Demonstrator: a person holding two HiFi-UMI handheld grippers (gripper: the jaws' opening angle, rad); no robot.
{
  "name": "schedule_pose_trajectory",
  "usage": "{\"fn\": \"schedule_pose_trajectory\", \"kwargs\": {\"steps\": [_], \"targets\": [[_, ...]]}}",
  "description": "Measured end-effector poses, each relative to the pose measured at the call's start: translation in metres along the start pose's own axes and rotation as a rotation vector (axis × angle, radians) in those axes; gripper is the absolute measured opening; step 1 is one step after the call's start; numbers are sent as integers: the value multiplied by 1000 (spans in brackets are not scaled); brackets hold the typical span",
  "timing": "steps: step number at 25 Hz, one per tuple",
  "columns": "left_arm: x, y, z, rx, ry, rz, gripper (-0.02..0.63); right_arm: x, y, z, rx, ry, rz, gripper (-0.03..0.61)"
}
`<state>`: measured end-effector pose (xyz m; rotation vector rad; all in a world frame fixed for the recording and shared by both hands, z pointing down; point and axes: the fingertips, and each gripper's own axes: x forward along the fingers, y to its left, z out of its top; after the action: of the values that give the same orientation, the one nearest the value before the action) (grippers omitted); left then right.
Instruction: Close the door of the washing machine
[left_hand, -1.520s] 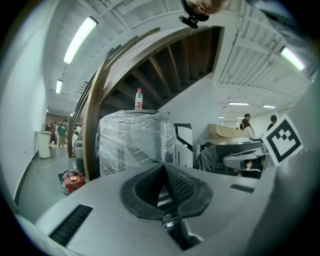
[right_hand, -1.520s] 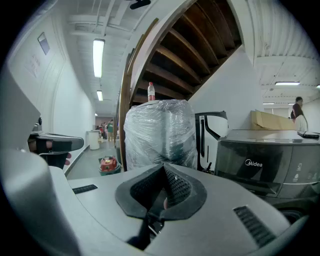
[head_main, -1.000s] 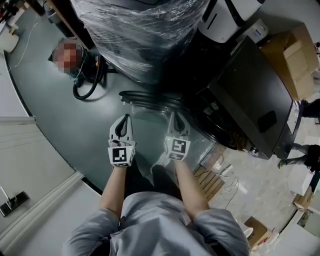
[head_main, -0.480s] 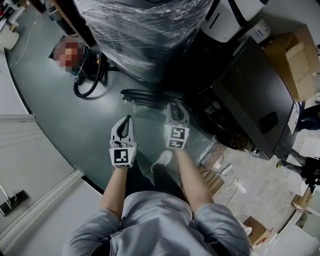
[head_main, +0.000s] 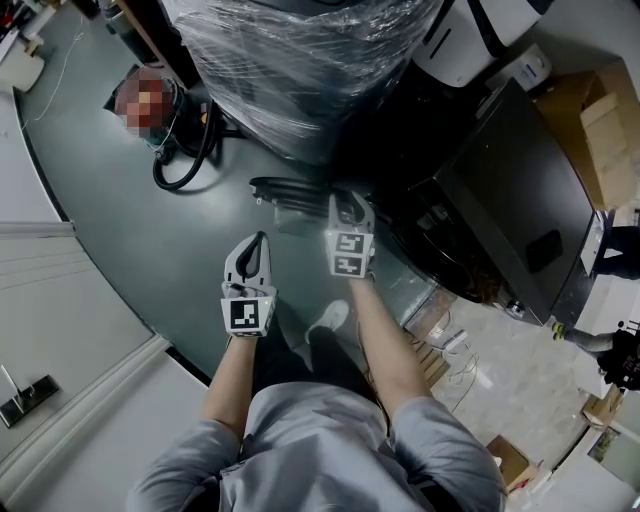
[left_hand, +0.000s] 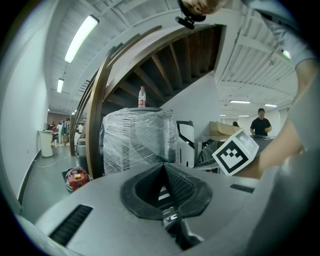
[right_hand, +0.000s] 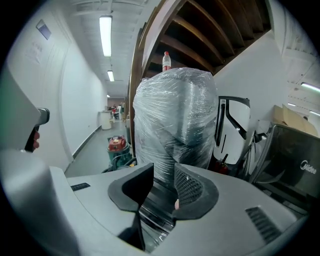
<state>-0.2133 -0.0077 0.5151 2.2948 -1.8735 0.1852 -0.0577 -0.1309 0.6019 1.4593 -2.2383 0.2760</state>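
Three neighbours: red vacuum on the floor at left; film-wrapped load in the middle with a bottle on top; cardboard box far right.
Closest to the task: the wrapped load, just beyond the open door.
Washing machine: black, right of the load.
Door look: swung out leftward, dark curved rim, glossy.
Left tongs: jaws pressed together, empty, just short of the door.
Right tongs: jaws opening, the door's rim between them, pads not pressing it.
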Motion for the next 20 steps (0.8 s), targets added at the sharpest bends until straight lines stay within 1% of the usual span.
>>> {"fn": "schedule_pose_trajectory", "kwargs": {"steps": [6, 11, 16, 20], "targets": [[-2, 7, -2, 6, 8, 6, 0, 17, 5, -3, 9, 38, 17, 137], [-5, 11, -4, 3, 10, 10, 0, 31, 13, -7, 2, 79, 32, 171], [-7, 15, -7, 16, 21, 10, 0, 46, 13, -7, 13, 136, -5, 178], [-9, 17, -9, 1, 26, 15, 0, 55, 9, -5, 12, 167, -53, 178]]}}
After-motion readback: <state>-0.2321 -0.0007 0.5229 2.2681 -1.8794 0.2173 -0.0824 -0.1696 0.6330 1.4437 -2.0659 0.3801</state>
